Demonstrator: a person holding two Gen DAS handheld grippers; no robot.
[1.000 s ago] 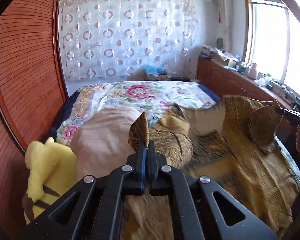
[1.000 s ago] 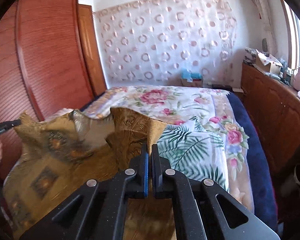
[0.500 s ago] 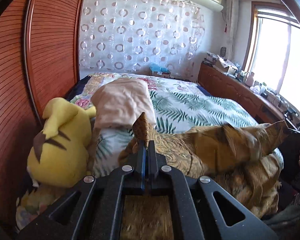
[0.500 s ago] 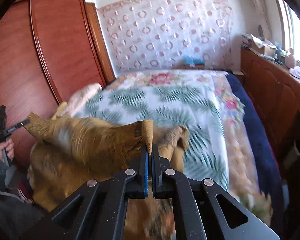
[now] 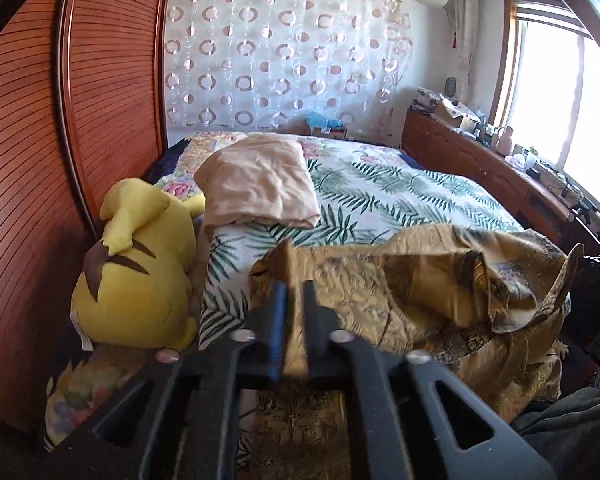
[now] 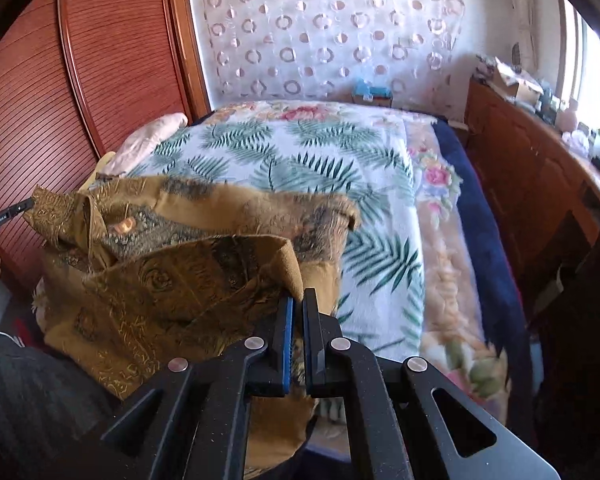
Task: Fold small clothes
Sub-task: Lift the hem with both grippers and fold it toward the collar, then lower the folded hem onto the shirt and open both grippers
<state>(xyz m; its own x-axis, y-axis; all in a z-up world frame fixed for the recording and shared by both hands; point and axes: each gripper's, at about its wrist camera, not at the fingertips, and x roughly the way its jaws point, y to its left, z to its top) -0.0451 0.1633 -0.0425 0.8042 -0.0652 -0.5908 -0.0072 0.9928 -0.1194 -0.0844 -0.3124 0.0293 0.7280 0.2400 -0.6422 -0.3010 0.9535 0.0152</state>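
Now, as the left gripper [image 5: 294, 292] parts off the golden garment [image 5: 420, 280], keep the right gripper [image 6: 298, 300] clamped on its corner until the cloth settles flat.

The garment [image 5: 412, 292] lies on the bed's [image 5: 400, 196] near edge, the plush toy [image 5: 136, 276] left of it, the pillow [image 5: 260, 180] behind

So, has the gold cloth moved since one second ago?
Yes. The gold cloth has been pulled back from the far end of the bed toward its near edge, and more of the leaf print now shows beyond it.
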